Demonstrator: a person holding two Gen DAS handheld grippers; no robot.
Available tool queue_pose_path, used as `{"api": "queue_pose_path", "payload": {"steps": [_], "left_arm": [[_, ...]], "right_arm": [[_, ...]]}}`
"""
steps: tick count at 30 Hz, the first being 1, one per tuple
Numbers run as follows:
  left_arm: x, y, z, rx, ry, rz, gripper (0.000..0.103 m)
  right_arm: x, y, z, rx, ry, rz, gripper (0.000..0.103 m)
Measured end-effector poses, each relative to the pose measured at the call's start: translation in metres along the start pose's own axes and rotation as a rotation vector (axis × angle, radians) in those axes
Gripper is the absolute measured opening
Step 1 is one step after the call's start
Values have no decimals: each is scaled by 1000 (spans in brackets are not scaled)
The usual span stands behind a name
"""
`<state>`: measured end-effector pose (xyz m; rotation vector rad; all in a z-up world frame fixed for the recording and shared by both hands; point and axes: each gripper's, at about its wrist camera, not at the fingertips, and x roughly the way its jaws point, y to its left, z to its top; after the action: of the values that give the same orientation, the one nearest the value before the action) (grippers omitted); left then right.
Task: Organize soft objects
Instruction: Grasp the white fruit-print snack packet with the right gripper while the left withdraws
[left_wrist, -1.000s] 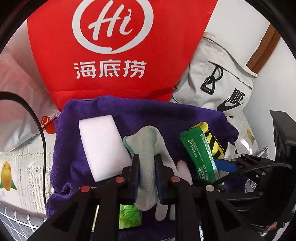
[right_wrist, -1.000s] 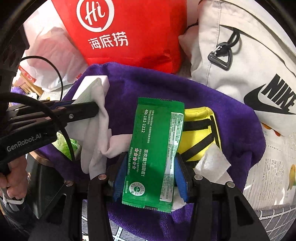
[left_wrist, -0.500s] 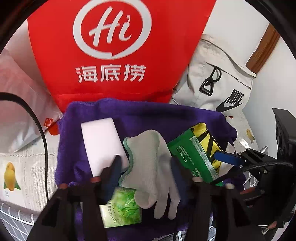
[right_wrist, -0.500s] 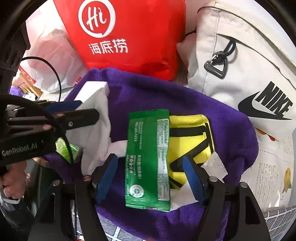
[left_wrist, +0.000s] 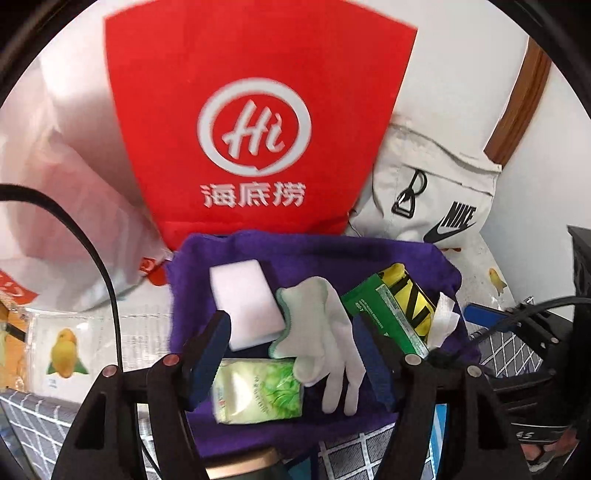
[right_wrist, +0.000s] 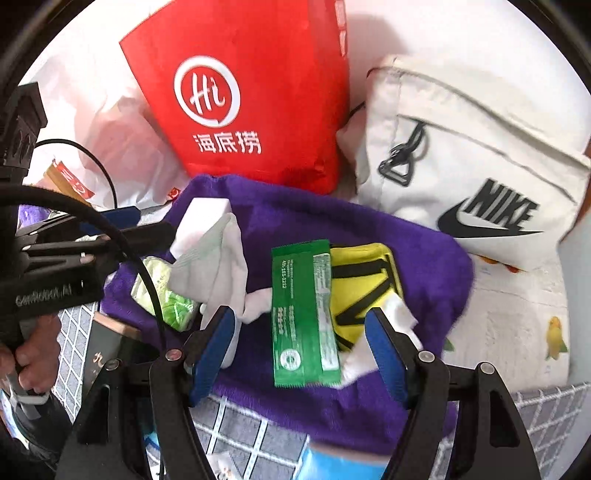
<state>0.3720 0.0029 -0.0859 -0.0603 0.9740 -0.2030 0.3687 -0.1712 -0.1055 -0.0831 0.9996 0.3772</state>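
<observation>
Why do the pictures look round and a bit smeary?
Both wrist views use a fisheye lens, so dark corners ring them and edges bend. Left wrist view: the red bag lettering looks smeared by motion. Right wrist view: the white Nike bag is slightly blurred, and the green packet print is unreadable.

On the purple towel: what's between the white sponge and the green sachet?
The white glove, lying loose on the purple towel between the white sponge and green sachet. Clearest in the left wrist view.

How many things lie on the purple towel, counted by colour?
White: 3, the sponge block, the glove, the crumpled tissue
Green: 2, the dark green sachet, the light green tissue pack
Yellow: 1, the yellow pouch
Total: 6, all on the purple towel
</observation>
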Motion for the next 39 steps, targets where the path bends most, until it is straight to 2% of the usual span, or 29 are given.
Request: {"api": "queue_pose_path", "payload": {"steps": [2, 5, 8, 11, 14, 19, 21, 26, 29, 36, 39], "left_arm": [[-13, 3, 0, -6, -26, 8, 67], [-39, 9, -7, -25, -71, -19, 68], [-52, 12, -15, -35, -54, -34, 68], [-69, 15, -29, -37, -45, -29, 68], [-88, 14, -47, -15, -42, 12, 68], [-116, 17, -87, -3, -36, 43, 68], [-123, 23, -104, -29, -24, 41, 68], [-130, 29, -144, -78, 9, 0, 68], [-135, 28, -163, -89, 20, -7, 68], [-140, 34, -187, -122, 15, -48, 68], [-138, 40, -191, -141, 15, -59, 68]], "right_arm": [[-14, 0, -5, 6, -2, -1, 73], [-38, 0, -19, -4, -10, -16, 73], [-61, 1, -39, -3, -28, -20, 73], [-68, 4, -57, 17, -22, -4, 73], [-71, 11, -78, 32, -2, 9, 73], [-85, 36, -120, -7, -11, 44, 73], [-87, 51, -138, -29, -6, 66, 73], [-65, 90, -165, -134, 37, 76, 72], [-35, 109, -171, -196, 102, 34, 71], [12, 115, -166, -196, 155, -44, 67], [21, 115, -169, -196, 166, -52, 59]]}}
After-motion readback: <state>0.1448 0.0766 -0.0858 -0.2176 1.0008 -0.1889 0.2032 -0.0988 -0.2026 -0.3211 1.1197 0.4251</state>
